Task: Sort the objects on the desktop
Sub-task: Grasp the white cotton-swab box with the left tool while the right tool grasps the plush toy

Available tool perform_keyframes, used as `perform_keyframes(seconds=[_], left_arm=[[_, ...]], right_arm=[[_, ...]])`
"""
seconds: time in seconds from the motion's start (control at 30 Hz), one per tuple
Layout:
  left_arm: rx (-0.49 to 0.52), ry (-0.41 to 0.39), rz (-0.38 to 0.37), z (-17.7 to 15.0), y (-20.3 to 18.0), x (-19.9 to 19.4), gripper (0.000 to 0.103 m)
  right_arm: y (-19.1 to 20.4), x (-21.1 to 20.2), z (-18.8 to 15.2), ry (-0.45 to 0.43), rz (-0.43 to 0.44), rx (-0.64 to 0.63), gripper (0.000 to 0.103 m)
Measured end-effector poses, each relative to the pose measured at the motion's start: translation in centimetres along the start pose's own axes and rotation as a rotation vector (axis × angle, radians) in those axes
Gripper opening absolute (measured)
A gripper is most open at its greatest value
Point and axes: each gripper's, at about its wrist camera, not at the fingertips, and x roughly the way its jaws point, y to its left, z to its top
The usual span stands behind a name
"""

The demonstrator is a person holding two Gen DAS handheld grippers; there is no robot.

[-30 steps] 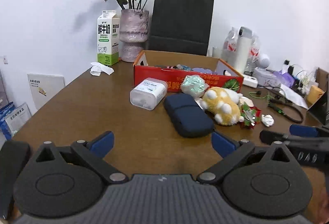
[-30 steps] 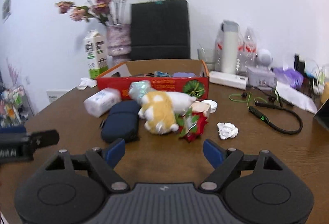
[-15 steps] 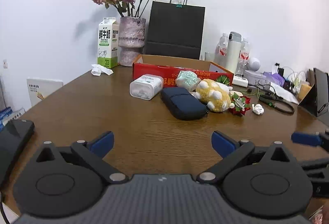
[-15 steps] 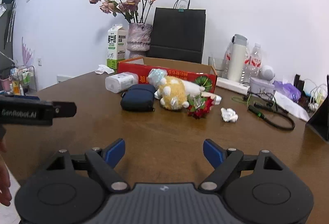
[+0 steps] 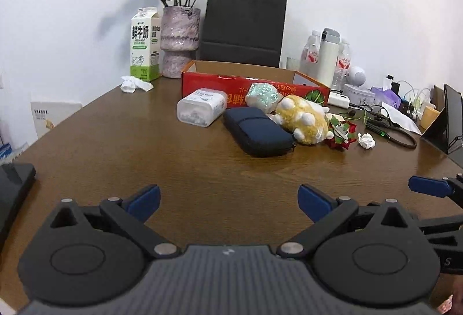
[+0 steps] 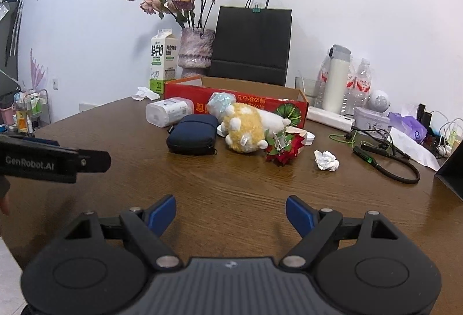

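On the brown table lie a navy pouch, a yellow plush toy, a clear plastic box, a shiny wrapped ball, a red flower ornament and a crumpled tissue. They lie in front of a red cardboard box. My left gripper is open and empty near the front edge. My right gripper is open and empty, also well short of the objects.
At the back stand a milk carton, a vase of dried roses, a black paper bag and bottles. A neckband earphone, cables and a dark stand lie right. A tissue lies by the carton.
Both grippers have pulled back and up from the objects, which now look smaller and farther. Both stay open. Nothing on the table has moved.
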Motion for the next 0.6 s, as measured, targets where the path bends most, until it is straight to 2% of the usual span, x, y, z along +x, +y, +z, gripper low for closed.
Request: perform_keyframes(seconds=[0.23, 0.4, 0.5, 0.6], left_arm=[[0.033, -0.003, -0.019, 3.7, 1.0, 3.5, 0.103], [0.103, -0.018, 0.010, 7.9, 2.0, 8.4, 0.103], [0.066, 0.002, -0.001, 10.3, 2.8, 12.1, 0.103], [0.039, 0.045, 0.005, 11.8, 3.4, 15.8, 0.103]], right_arm=[[-2.0, 2.8, 3.6, 0.028, 0.040, 0.071, 0.082], [-4.3, 6.8, 7.3, 0.025, 0.111, 0.153, 0.080], [-5.0, 10.6, 9.2, 0.053, 0.112, 0.143, 0.080], [-5.6, 14.3, 10.5, 0.095, 0.142, 0.167, 0.071]])
